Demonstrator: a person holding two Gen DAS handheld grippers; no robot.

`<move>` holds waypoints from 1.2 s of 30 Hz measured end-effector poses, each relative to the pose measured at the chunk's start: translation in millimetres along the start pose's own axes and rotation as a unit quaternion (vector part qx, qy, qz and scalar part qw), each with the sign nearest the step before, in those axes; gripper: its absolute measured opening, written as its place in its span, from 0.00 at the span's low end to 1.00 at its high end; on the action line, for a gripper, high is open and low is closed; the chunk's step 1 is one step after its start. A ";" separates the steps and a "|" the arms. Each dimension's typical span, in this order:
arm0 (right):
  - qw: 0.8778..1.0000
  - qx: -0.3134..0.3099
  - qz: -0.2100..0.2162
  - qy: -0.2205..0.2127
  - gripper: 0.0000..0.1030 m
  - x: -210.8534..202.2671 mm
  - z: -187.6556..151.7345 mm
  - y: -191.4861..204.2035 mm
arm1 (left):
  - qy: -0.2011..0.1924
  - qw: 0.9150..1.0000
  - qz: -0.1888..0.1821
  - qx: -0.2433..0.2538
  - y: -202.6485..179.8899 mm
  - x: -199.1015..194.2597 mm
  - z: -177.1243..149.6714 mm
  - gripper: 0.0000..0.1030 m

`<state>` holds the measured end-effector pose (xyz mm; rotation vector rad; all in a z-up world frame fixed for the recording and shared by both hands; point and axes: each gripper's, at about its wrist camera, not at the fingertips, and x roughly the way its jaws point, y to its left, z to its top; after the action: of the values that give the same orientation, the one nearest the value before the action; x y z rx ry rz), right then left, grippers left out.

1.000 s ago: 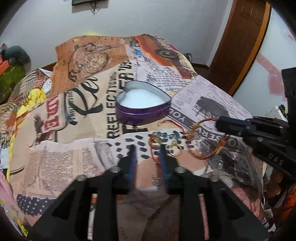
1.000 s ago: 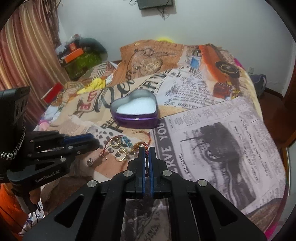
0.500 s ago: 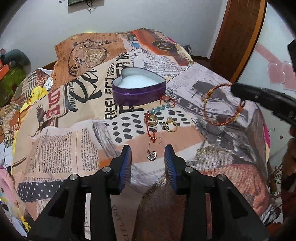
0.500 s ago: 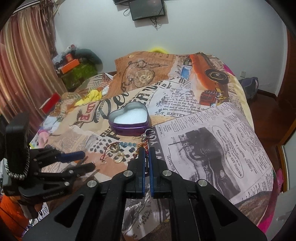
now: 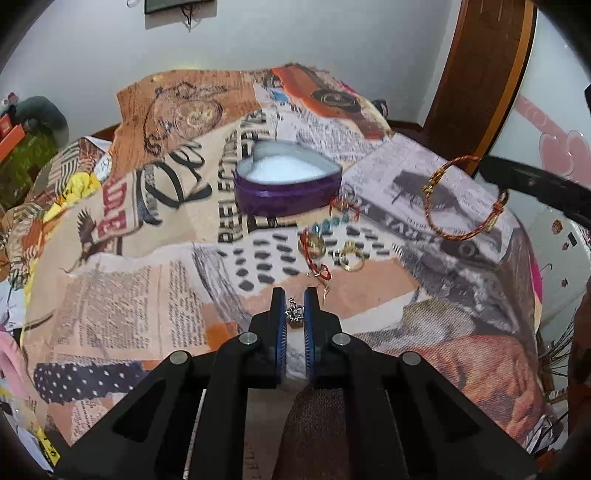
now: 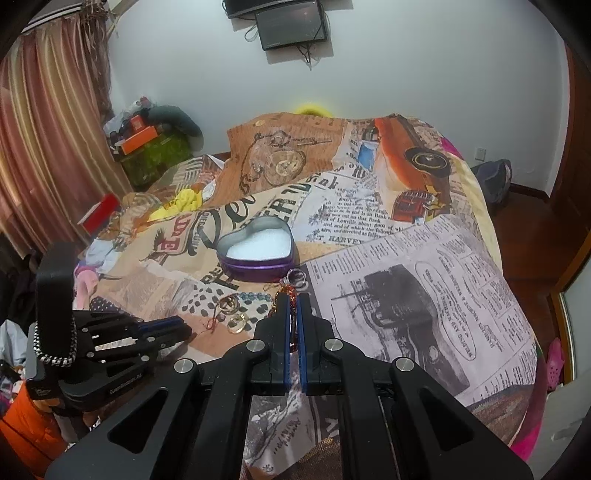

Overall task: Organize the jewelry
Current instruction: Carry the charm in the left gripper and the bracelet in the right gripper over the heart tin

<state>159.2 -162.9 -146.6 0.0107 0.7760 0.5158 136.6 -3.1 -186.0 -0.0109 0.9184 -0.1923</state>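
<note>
A purple heart-shaped tin [image 5: 286,188] with a white lining stands open on the patterned bedspread; it also shows in the right wrist view [image 6: 256,253]. My left gripper [image 5: 294,301] is closed on a small silver charm [image 5: 294,316]. My right gripper [image 6: 293,301] is shut on a red-and-gold braided bracelet [image 5: 463,197] and holds it in the air to the right of the tin. Gold rings [image 5: 349,258], a red cord [image 5: 317,264] and blue beads [image 5: 330,223] lie on the cloth in front of the tin.
The bedspread [image 6: 424,288] drops off at the right and near edges. A wooden door [image 5: 476,74] stands at the right. Boxes and clutter [image 6: 147,147] sit by the curtain at the far left. A screen [image 6: 291,26] hangs on the wall.
My left gripper has moved forward and closed on the silver charm that lay on the cloth. My right gripper has lifted the bracelet higher off the bed.
</note>
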 end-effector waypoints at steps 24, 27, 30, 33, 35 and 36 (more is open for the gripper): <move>0.998 -0.025 0.010 -0.055 0.03 15.6 49.8 19.2 | -0.138 0.990 0.008 -0.002 18.2 -45.3 78.7 0.08; 0.998 -0.027 0.012 -0.050 0.03 27.5 55.3 20.0 | -0.133 0.991 0.006 -0.008 24.3 -34.5 84.9 0.08; 0.999 -0.033 0.014 -0.041 0.03 43.8 60.5 19.7 | -0.128 0.992 0.007 -0.009 28.0 -22.3 88.3 0.08; 0.999 -0.034 0.021 -0.030 0.03 55.8 63.9 18.3 | -0.119 0.993 0.003 -0.010 31.8 -9.4 91.8 0.08; 0.999 -0.036 0.029 -0.021 0.03 66.0 66.7 17.0 | -0.114 0.993 0.001 -0.011 33.0 -2.2 93.5 0.08; 0.999 -0.039 0.032 -0.015 0.03 71.5 67.8 16.8 | -0.111 0.994 -0.001 -0.012 33.8 2.3 94.1 0.08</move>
<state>239.9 -104.1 -142.2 -0.0288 0.7276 0.6054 217.8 22.9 -133.6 -0.0540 0.6985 -0.1776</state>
